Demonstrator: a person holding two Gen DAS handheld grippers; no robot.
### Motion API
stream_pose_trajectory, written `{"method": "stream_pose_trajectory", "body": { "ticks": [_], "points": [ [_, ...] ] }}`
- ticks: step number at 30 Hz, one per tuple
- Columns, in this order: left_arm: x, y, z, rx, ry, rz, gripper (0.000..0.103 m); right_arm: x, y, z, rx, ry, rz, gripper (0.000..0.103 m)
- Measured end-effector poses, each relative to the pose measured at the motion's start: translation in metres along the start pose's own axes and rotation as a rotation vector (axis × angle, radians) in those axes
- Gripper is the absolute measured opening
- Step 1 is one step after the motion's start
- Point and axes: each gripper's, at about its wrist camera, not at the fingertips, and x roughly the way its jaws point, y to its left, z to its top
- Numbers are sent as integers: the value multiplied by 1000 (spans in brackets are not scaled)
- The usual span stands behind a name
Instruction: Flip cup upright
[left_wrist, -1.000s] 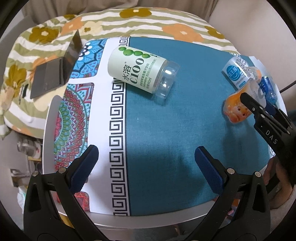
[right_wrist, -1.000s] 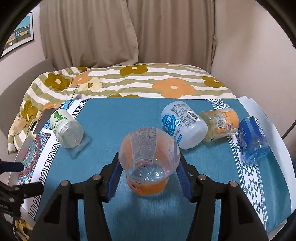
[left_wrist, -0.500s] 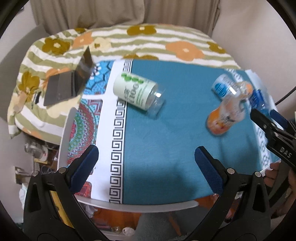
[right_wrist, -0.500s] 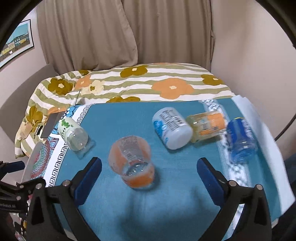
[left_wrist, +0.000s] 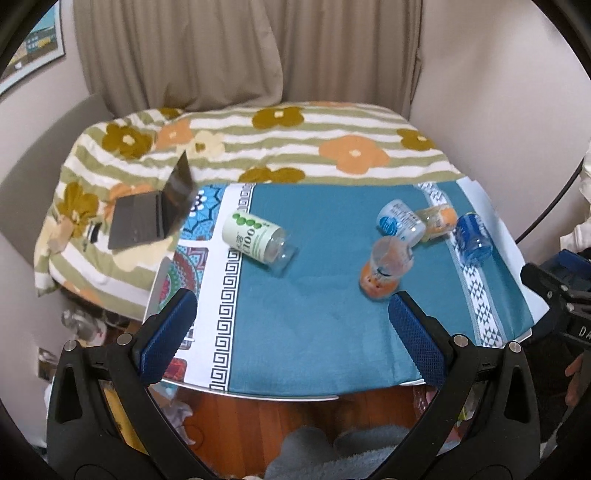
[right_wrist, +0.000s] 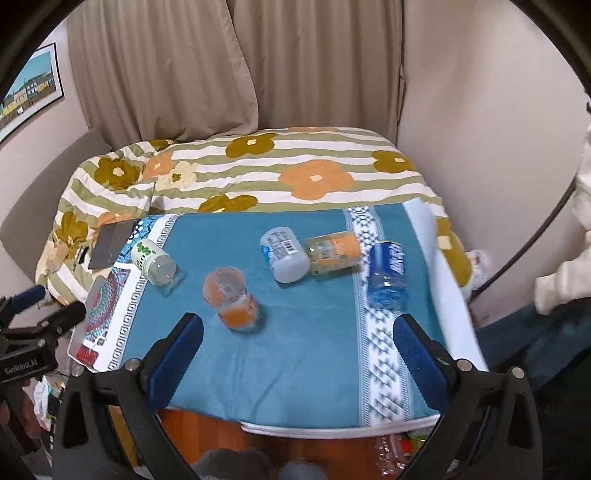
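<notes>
The clear cup with an orange base (right_wrist: 232, 301) stands upright on the teal cloth, open end up; it also shows in the left wrist view (left_wrist: 384, 267). My right gripper (right_wrist: 297, 347) is open and empty, pulled back over the table's near edge, well short of the cup. My left gripper (left_wrist: 288, 332) is open and empty, held back over the near edge too. Each gripper shows at the edge of the other's view.
Several cut bottle cups lie on their sides: a green-label one (right_wrist: 153, 261) at the left, then a white and blue one (right_wrist: 283, 254), a yellow-orange one (right_wrist: 334, 251) and a blue one (right_wrist: 386, 275) at the right. A laptop (left_wrist: 155, 214) sits on the floral quilt behind the table.
My right gripper opened, let go of the orange cup and drew back; the cup now stands free. My left gripper also drew back and rose, so the table looks farther away.
</notes>
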Motion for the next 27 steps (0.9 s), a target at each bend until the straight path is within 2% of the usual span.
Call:
{"method": "stream_pose_trajectory", "body": {
  "ticks": [13,27],
  "points": [
    [-21,-14,-4,29,-65,-10,103,-18,-7,-6,31,-36,-2,102],
    [-24,-13,3,25,-77,-18,103,-17,-8,-4,31,-35,-10,102]
  ]
}}
